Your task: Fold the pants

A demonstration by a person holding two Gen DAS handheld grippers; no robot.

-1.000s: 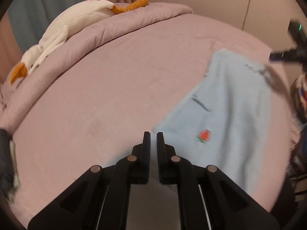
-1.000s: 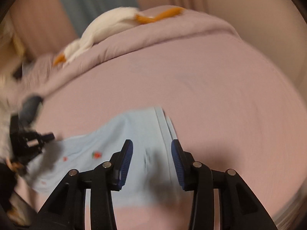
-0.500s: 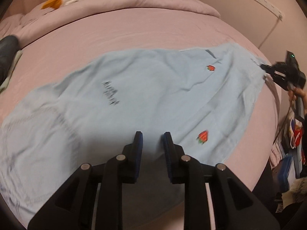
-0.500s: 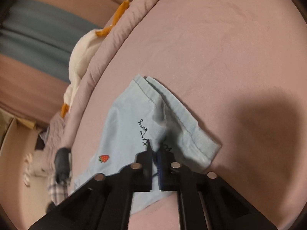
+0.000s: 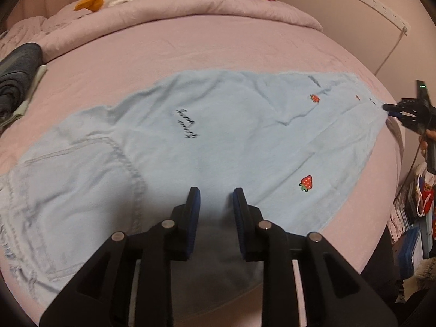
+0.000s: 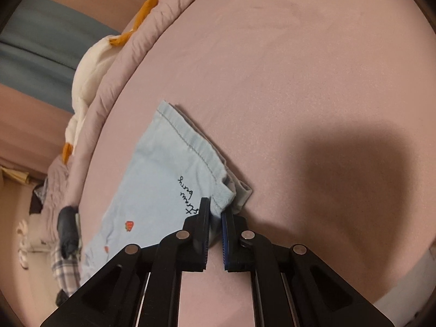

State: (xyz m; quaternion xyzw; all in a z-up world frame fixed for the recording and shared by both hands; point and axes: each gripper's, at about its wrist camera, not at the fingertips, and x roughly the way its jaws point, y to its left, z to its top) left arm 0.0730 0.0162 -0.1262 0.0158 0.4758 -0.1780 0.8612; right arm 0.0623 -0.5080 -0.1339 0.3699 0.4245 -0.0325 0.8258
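The left black plastic claw (image 5: 215, 204) has two flat fingers with blue bumpy pads (image 5: 196, 204) and round silver screws. The right black plastic claw (image 6: 215, 215) looks the same, with a blue pad (image 6: 225, 234).

Black cursive lettering, apparently "strawberry", is embroidered on the pale blue pants (image 6: 152, 190), just ahead of the right hand-held gripper (image 6: 215, 215).
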